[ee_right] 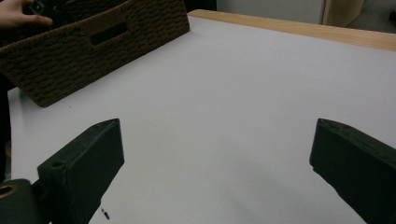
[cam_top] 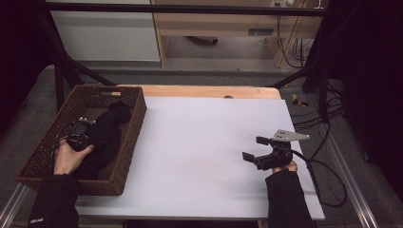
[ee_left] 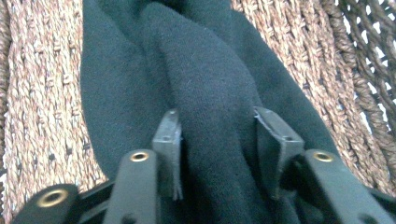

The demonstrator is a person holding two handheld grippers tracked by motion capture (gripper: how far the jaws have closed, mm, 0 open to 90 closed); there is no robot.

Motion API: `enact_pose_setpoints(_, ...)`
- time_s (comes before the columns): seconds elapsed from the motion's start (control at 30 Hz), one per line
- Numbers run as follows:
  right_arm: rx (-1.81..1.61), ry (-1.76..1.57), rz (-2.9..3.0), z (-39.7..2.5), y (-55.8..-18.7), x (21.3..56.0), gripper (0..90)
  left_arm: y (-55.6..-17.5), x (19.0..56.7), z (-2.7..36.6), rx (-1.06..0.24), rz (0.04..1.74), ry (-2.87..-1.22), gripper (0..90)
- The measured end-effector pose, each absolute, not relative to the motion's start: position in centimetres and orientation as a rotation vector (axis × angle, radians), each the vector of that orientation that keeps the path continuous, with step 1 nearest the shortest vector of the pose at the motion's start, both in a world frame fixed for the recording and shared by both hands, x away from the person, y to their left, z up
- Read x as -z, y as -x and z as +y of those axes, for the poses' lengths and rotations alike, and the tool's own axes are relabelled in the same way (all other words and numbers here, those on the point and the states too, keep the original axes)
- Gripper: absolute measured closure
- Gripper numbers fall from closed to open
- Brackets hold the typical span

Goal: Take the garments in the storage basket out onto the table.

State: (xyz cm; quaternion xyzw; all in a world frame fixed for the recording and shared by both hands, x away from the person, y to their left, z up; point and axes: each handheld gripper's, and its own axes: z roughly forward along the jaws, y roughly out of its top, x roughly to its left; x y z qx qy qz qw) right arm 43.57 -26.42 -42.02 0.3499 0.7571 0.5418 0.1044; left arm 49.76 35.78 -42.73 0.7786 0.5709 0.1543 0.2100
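Black cloth [cam_top: 105,137] lies bunched in a brown woven basket [cam_top: 135,124] at the left end of a white table [cam_top: 204,142]. The person's left hand [cam_top: 69,159] holds the left gripper [cam_top: 88,124] down inside the basket, right on the cloth. In the left gripper view, a raised fold of the cloth [ee_left: 205,116] runs up between the two jaws; they stand partly open on either side of it, close against the fabric, and whether they are pinching it cannot be told. Woven basket floor [ee_left: 42,107] shows on both sides of the cloth.

Well apart, toward the right end of the table, the right gripper [cam_top: 252,148] sits low over the bare surface, pointing left toward the basket. In the right gripper view its jaws are spread wide with nothing between them.
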Motion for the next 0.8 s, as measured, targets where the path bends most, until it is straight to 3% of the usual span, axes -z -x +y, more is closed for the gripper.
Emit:
enact_pose_setpoints(0.3,-1.597,-1.031,2.232,-26.5,-43.6,42.0,3.3,-49.5,42.6,35.5,-0.427,1.628,-2.150,74.1)
enact_pose_setpoints(0.8,-1.597,-1.030,2.231,-26.5,-43.6,42.0,3.3,-49.2,41.0,35.6,-0.399,1.603,-2.078,77.7)
